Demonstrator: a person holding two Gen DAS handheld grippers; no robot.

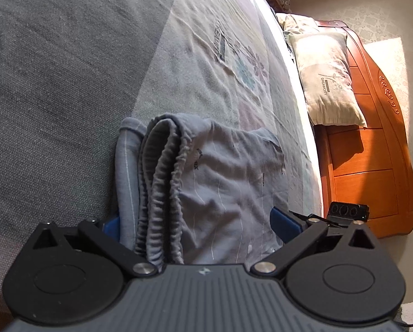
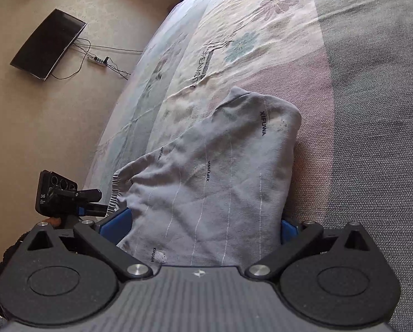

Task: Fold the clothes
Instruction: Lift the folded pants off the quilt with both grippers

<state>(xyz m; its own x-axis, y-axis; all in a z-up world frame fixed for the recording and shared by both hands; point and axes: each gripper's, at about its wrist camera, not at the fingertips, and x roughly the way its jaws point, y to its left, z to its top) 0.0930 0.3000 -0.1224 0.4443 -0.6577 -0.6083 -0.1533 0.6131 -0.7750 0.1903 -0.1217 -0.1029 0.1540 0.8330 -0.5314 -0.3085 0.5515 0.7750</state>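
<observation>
The left wrist view alone shows the gathered elastic waistband (image 1: 164,193) of the grey shorts (image 1: 220,182), doubled over so its ruffled bands stand in thick ridges, with a rolled hem beside them. It also takes in a pillow (image 1: 326,80) printed with faint flowers, propped against a glossy orange wooden headboard (image 1: 372,149) at the head of the bed (image 1: 54,83). The right wrist view shows the smooth broad face of the same garment (image 2: 220,182): soft knit with thin pale stripes and small dark lettering, folded into a rounded heap. Only there can one see a dark wall-mounted screen (image 2: 48,44), a power strip with trailing cables (image 2: 98,61), and the other gripper at the shorts' far end.

The shorts lie on the bed near its side edge, on a coarse grey woven cover next to a rumpled floral sheet (image 2: 234,41).

The left gripper (image 1: 200,221) has its jaws spread wide, blue pads on either side of the bunched fabric without squeezing it. The right gripper (image 2: 206,227) likewise has its jaws spread, the cloth lying loose between them.
</observation>
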